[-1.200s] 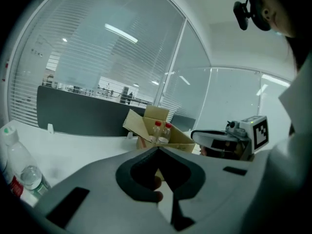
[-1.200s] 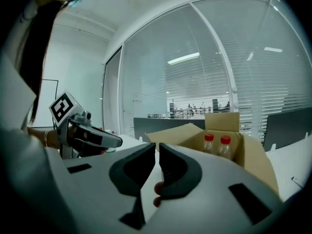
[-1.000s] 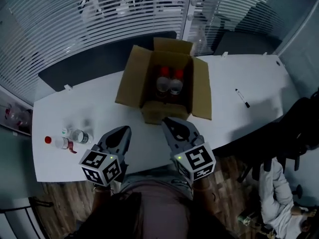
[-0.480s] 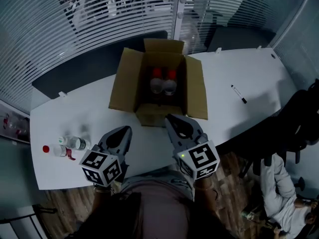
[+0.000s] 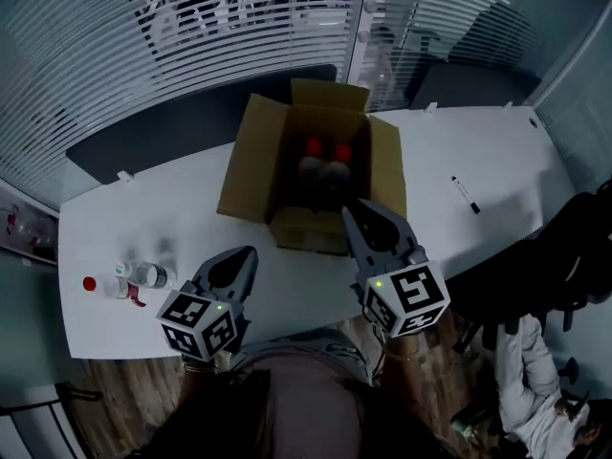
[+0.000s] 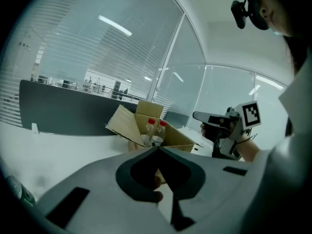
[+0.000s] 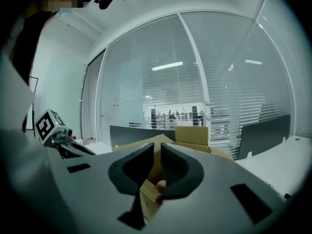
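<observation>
An open cardboard box [image 5: 251, 168] stands on the white table [image 5: 172, 223]. Two clear bottles with red caps [image 5: 325, 151] stand upright inside it. My right gripper [image 5: 350, 208] is shut and empty, its tip over the box's near right corner. My left gripper [image 5: 246, 253] is shut and empty too, held above the table's front edge, short of the box and to its left. The left gripper view shows the box [image 6: 127, 123], both bottles [image 6: 152, 132] and the right gripper [image 6: 196, 115] beside them. In the right gripper view the box [image 7: 193, 134] fills the space just beyond the jaws.
Two or three more bottles [image 5: 122, 279] lie at the table's left end, one with a red cap. A black pen [image 5: 466, 194] lies on the table to the right. A dark chair [image 5: 574, 247] stands at the right. Glass walls with blinds run behind the table.
My right gripper has moved forward and up, from the table's front edge to the box's near right corner. The left gripper has stayed close to where it was.
</observation>
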Demonstrator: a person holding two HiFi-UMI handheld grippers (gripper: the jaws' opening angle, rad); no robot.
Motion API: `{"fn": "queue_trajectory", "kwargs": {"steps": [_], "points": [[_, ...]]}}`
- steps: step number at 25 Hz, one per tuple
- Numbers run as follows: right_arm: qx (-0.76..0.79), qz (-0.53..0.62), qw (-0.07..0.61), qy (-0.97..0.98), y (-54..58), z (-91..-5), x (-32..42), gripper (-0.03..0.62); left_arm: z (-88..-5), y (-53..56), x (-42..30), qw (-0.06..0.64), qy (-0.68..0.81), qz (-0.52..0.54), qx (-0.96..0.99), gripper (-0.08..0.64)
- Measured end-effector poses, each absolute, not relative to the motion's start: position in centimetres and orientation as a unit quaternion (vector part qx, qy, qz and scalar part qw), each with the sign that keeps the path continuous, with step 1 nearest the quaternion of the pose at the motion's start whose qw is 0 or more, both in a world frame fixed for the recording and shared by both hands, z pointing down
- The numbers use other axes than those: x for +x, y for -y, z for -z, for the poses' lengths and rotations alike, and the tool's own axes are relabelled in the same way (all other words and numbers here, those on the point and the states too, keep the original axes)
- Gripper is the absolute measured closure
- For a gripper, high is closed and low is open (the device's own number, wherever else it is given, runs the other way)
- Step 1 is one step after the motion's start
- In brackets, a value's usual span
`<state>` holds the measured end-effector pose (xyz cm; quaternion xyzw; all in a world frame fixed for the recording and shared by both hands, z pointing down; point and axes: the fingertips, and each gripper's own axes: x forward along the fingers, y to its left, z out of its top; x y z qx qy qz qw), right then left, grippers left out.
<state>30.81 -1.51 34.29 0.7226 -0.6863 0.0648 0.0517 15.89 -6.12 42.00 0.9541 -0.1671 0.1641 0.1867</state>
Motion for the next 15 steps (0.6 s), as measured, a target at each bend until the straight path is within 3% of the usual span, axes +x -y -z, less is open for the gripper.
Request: {"fn": "queue_trajectory", "kwargs": {"steps": [15], "points": [[0.718,-0.098,0.108,0.680,6.5,-35.7,36.2,0.503,-42.3,9.1,15.4,0.198,0.193,-0.160,0.948,0.554]]}}
